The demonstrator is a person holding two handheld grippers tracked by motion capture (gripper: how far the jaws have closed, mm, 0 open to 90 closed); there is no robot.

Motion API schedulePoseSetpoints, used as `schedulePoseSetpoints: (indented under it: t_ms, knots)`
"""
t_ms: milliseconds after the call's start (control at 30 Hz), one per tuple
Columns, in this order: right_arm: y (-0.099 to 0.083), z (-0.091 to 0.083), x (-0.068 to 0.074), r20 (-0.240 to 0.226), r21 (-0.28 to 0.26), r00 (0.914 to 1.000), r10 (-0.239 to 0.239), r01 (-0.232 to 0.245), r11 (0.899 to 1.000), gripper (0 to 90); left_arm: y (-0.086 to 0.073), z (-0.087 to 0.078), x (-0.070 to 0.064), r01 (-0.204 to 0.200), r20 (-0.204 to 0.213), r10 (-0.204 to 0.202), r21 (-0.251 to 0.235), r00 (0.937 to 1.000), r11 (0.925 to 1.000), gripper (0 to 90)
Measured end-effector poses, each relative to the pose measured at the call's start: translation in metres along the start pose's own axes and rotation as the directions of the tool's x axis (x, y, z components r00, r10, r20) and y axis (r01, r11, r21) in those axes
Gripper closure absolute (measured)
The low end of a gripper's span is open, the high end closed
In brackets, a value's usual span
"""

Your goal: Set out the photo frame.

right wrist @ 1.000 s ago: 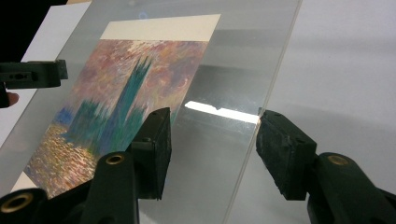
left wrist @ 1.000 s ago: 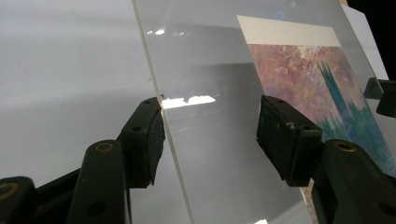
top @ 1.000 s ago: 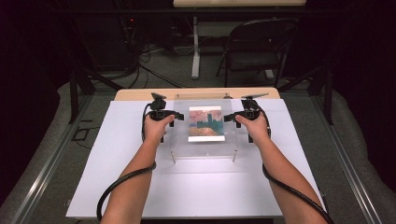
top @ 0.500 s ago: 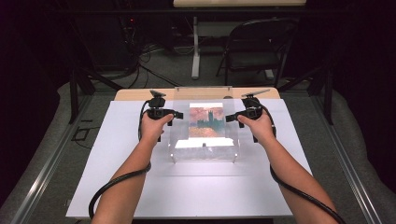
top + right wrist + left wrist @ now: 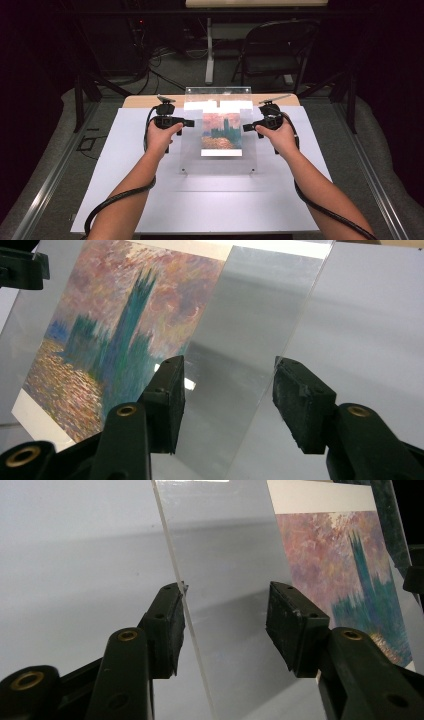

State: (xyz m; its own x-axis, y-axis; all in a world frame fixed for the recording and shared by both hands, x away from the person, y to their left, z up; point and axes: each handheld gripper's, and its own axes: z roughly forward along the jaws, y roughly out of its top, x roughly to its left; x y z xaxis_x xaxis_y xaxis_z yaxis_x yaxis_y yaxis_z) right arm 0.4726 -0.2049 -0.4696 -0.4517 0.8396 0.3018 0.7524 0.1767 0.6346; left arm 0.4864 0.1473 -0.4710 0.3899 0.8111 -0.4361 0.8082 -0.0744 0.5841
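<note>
The clear acrylic frame [image 5: 218, 131] stands tilted mid-counter, painting print [image 5: 221, 132] inside. Left gripper [image 5: 225, 622] and right gripper [image 5: 227, 400] straddle its side edges, jaws released, one pad touching.

Clear acrylic frame [image 5: 218, 131] looks glossy and smooth; its painted print [image 5: 221, 131] matt paper; white table [image 5: 125, 165] matt.

light: bright from above on the white desk [image 5: 125, 200], room around it dark | glare: white band at top of the clear panel [image 5: 217, 102] | shadows: soft | focus: tongs near both gripper cameras slightly blurred, high view grainy
</note>
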Motion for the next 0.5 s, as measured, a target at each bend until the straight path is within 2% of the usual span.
schedulePoseSetpoints:
  t_ms: [100, 500]
  knots:
    - [-0.001, -0.005, 0.003, 0.004, -0.006, 0.9999, -0.012, 0.012, 1.000, 48.7, -0.001, -0.006, -0.003, -0.020, 0.000, 0.020, -0.005, 0.9998, 0.9998, 51.3]
    - [-0.004, -0.019, 0.013, 0.022, -0.025, 0.9980, -0.060, 0.061, 0.998, 51.1, -0.005, -0.020, -0.009, -0.047, 0.008, 0.047, -0.024, 0.9989, 0.9986, 55.1]
